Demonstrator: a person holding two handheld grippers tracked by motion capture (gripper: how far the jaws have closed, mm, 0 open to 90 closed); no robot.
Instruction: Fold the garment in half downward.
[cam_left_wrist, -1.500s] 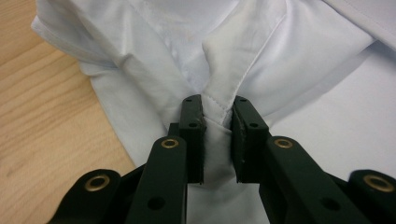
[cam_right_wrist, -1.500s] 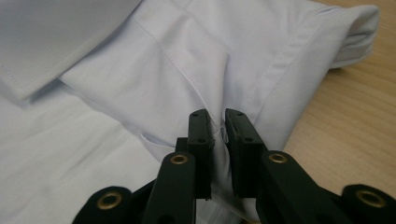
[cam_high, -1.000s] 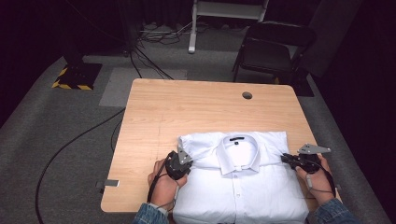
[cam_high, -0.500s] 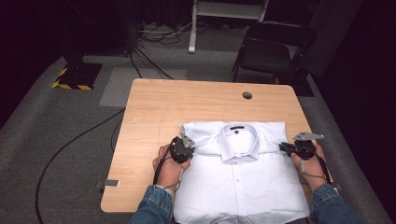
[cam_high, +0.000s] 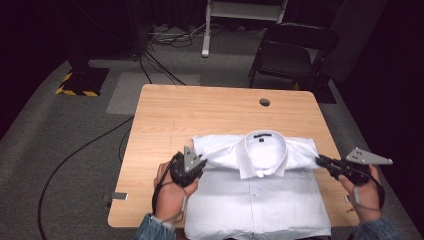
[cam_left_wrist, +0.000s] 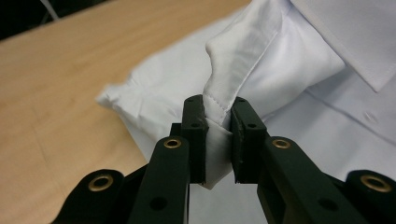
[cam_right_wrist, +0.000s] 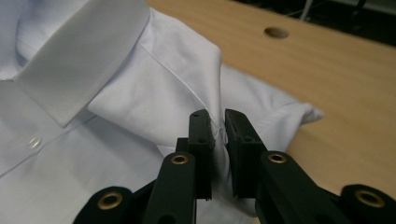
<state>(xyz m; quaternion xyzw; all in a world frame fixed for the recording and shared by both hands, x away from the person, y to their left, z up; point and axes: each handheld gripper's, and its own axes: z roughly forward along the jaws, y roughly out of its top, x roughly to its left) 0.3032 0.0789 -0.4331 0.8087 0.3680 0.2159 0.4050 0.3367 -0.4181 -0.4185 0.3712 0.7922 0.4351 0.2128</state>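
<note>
White shirt (cam_high: 260, 200) laid flat on smooth wooden table (cam_high: 200, 115), soft cloth pinched at each shoulder by left gripper (cam_left_wrist: 218, 126) and right gripper (cam_right_wrist: 219, 133), stiff collar folded.

High view: fixed overhead on the person's side, looking forward and down, whole desk (cam_high: 200, 112) in frame. Claw views: close-up along each claw's jaws, low over the desk. All three share the shirt (cam_high: 260, 192) collar and shoulders.
</note>
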